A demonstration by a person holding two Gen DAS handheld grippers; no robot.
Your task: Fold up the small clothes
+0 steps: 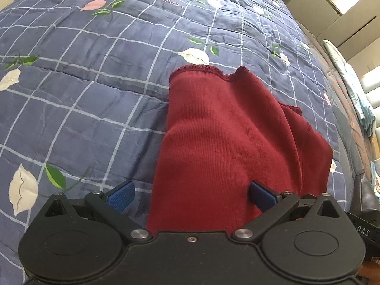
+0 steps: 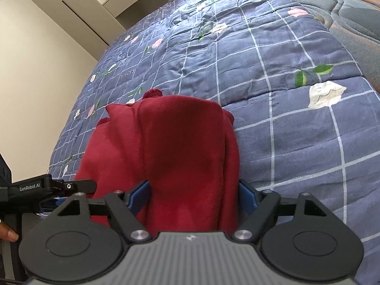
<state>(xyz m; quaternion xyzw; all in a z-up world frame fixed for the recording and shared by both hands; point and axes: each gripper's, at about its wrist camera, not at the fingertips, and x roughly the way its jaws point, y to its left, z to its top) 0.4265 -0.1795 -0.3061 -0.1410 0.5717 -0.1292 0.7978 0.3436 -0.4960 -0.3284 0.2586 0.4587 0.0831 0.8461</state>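
A dark red knit garment (image 1: pixel 225 142) lies bunched on a blue checked quilt (image 1: pixel 83 95) with flower prints. My left gripper (image 1: pixel 190 194) is open, its blue pads (image 1: pixel 121 194) spread wide, with the near end of the garment lying between them. In the right wrist view the same red garment (image 2: pixel 178 147) drapes between the pads of my right gripper (image 2: pixel 194 197), which is open. The left gripper's black body (image 2: pixel 47 187) shows at the left edge of that view, beside the garment.
The quilt (image 2: pixel 296 123) covers a bed. A cream wardrobe (image 2: pixel 47 71) stands at the left in the right wrist view. A grey patterned mattress edge (image 2: pixel 351 11) shows at the top right. Pillows or bedding (image 1: pixel 351 83) lie along the right edge in the left wrist view.
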